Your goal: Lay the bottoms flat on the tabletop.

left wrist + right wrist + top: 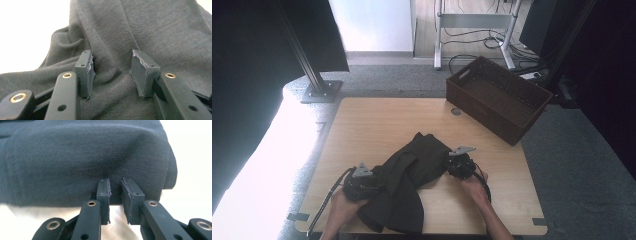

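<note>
On the near half of the light wooden table (377, 125) lies a dark grey, soft knit garment (409, 180), rumpled into a loose diagonal heap that runs from the table's middle down to its near edge. A person's two hands come in from below, one at each side of the cloth. The left gripper (362, 184) sits against the garment's left flank; in the left gripper view its jaws stand partly apart with a raised wrinkle of the fabric (112, 75) between them, and the pads (89, 71) do not appear to press on it, so I judge it open around the cloth rather than holding it. The right gripper (458, 164) meets the upper right edge of the heap; in the right gripper view its jaws are drawn close together, a narrow gap left, right at a thick folded edge of the garment (87, 165). Whether a thin layer is pinched there I cannot tell.

A dark brown woven rectangular basket (532, 117) stands empty at the far right corner, well apart from the cloth.

Judging by this, the work looks to be early: the garment is gathered but neither folded neatly nor lifted, and nothing is in the basket. Securing both grips, tidying the cloth and perhaps carrying it over all seem to remain.
</note>
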The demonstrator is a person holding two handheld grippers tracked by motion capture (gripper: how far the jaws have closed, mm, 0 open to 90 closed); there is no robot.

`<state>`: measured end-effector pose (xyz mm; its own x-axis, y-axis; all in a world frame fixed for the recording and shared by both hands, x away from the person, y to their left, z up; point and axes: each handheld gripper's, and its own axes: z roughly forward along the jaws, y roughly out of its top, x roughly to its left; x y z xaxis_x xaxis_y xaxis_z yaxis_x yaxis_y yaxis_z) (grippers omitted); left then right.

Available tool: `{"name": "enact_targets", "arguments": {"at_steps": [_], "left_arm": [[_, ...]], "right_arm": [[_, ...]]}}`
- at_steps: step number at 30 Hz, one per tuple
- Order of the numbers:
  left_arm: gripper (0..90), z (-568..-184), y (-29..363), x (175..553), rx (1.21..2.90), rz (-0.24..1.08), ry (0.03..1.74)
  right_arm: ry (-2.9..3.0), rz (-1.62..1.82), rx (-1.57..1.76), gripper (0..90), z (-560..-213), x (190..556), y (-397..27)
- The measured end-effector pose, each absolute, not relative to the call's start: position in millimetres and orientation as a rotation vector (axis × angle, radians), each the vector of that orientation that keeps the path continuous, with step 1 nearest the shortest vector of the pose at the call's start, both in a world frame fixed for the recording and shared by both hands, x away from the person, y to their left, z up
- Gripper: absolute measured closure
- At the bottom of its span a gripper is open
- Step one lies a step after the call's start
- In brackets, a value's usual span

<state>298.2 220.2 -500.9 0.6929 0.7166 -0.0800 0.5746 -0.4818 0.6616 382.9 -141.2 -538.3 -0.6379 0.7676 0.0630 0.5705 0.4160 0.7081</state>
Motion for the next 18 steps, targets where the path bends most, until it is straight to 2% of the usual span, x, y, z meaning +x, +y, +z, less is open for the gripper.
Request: {"name": "enact_targets", "arguments": {"at_steps": [9,12,15,18], "left_arm": [[53.8,-504,194,287,2.202,0.259,0.92],[50.2,-500,193,286,2.197,0.269,0.91],[40.9,-487,207,285,2.18,0.264,0.919],[39.0,-468,228,283,2.137,0.299,0.929]], "right_arm": [[2.367,1.01,1.194,73.7,-538,425,-132],[2.359,1.003,1.202,71.9,-538,433,-128],[2.36,0.98,1.179,64.5,-533,431,-129],[2.357,0.993,1.16,56.3,-525,423,-134]]}}
